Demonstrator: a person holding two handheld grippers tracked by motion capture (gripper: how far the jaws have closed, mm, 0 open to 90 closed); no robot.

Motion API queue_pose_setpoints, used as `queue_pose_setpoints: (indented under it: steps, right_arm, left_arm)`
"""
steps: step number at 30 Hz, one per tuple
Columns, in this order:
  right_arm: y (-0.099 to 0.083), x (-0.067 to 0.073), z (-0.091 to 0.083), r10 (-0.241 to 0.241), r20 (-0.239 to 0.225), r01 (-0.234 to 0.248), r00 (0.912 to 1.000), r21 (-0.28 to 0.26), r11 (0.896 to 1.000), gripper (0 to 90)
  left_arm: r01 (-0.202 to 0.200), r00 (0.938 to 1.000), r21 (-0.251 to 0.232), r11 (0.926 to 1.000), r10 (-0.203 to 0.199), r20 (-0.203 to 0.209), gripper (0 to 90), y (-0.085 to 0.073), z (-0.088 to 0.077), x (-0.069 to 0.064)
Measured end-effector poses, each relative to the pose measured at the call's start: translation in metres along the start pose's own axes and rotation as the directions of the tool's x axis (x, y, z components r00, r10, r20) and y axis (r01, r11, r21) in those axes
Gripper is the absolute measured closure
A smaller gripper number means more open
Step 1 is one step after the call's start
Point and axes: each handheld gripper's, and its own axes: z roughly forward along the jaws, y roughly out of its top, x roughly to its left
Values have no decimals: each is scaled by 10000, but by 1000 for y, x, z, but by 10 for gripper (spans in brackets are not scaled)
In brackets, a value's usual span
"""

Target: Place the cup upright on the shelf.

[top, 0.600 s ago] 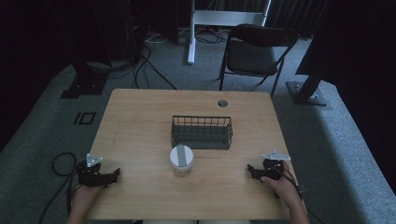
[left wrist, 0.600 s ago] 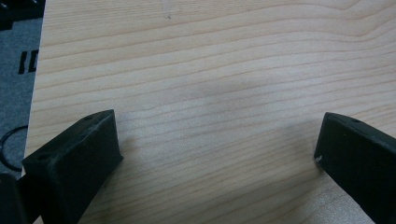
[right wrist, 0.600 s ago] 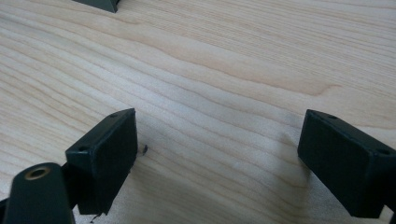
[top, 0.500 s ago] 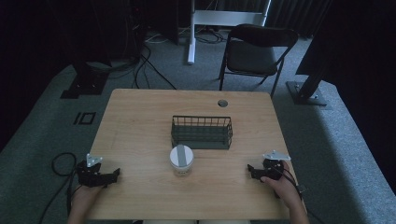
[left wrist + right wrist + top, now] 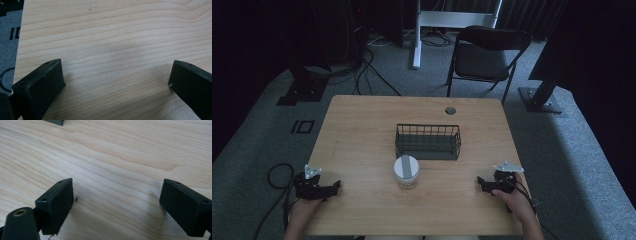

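A dark wire basket [image 5: 428,142] stands near the middle of the wooden table [image 5: 362,130]. Just in front of it is a white cup with a grey lid [image 5: 406,171], upright. My left gripper [image 5: 334,187] rests at the table's front left corner, held by a hand, jaws wide apart over bare wood [image 5: 115,75]. My right gripper [image 5: 480,182] rests near the front right edge, also open, with nothing between its jaws [image 5: 115,202]. Both grippers are well apart from the cup and the basket.
A round cable hole [image 5: 450,110] sits near the table's far edge. A black folding chair [image 5: 484,55] stands behind the table. Cables [image 5: 274,175] lie on the grey carpet at the left. A basket corner [image 5: 53,122] shows at the top of the right gripper view.
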Motion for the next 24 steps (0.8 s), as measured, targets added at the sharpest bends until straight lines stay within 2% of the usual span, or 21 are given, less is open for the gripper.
queue_pose_setpoints:
  steps: [10,23,24]
  right_arm:
    - [2,7,1,78,54,-78,10000,45,10000,121]
    - [17,26,4,-396,-473,383,9981,-290,9988,122]
    - [18,30,5,-497,-627,477,9968,-323,9983,122]
  left_arm:
    - [4,10000,-5,10000,-4,0,1,0,0,0]
    - [13,10000,-13,10000,-13,4,1,0,0,0]
    - [15,10000,-15,10000,-15,4,1,0,0,0]
